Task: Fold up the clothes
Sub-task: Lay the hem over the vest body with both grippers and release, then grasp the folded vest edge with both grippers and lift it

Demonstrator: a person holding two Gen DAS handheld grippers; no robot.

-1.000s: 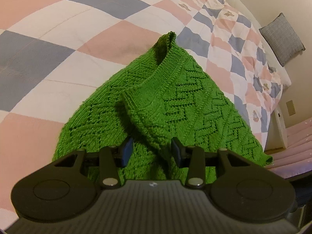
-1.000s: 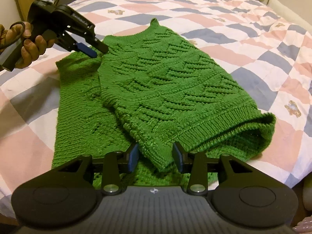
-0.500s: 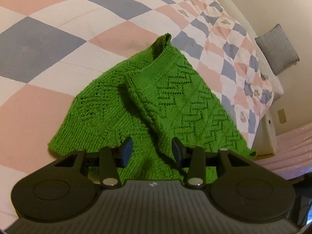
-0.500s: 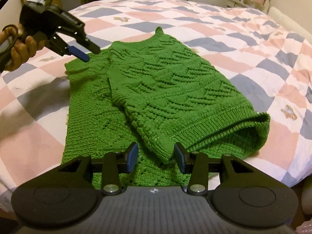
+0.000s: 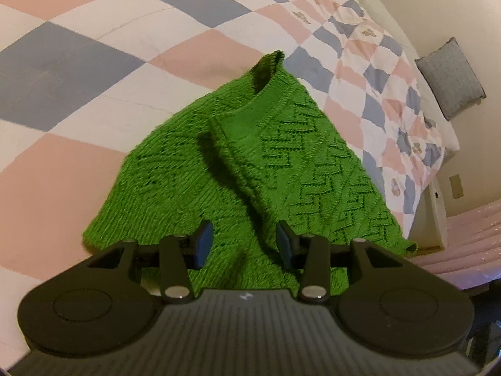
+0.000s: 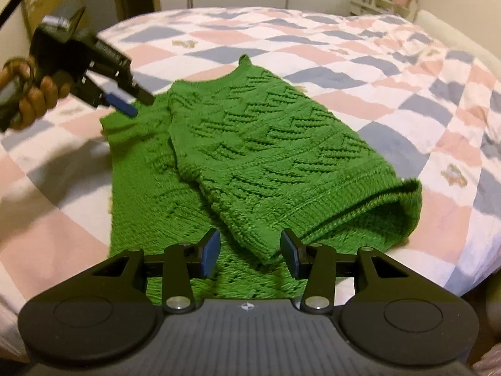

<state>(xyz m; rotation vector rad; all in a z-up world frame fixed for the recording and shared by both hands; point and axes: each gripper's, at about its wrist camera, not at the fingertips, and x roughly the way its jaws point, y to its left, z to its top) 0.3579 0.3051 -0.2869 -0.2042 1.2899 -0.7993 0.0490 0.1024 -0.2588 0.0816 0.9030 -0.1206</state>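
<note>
Both tools are spread and holding nothing: the right tool [image 6: 249, 252] hangs over the hem end of the sweater [image 6: 250, 156], and the left tool [image 5: 244, 244] hovers off the shoulder end at about 10 o'clock in the right view. The sweater lies on the bed [image 6: 375, 72] with its 3 o'clock side already folded in over the middle, so one lengthwise fold is in. The 9 o'clock strip lies single-layer, so I'd guess that side and a crosswise fold are left.
</note>
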